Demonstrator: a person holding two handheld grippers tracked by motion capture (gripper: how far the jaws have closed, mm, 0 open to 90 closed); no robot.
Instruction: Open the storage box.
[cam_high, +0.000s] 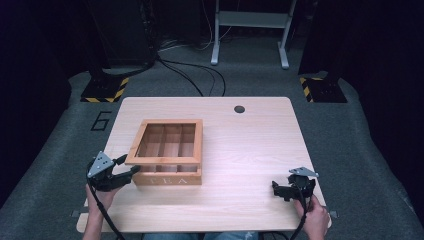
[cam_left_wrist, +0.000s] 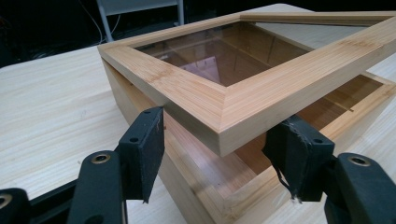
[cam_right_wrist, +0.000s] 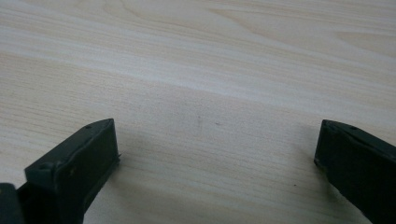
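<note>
Care matters at the corner: with the left tool (cam_left_wrist: 219, 158) straddling the raised lid (cam_left_wrist: 243, 93) of the tea box (cam_high: 167, 177) near the counter's (cam_high: 250, 150) left front without pinching, lift slowly and evenly, while the right tool (cam_right_wrist: 215, 163) rests open, well apart.

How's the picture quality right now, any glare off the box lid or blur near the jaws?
High view: table evenly lit, surroundings dark, slightly soft. Left gripper view: lid frame sharp, its pane reflecting a pale patch without hiding the dividers; box wall shaded under the raised lid. Right gripper view: wood grain sharp, the near jaws soft, a faint shadow beside the left one.
</note>
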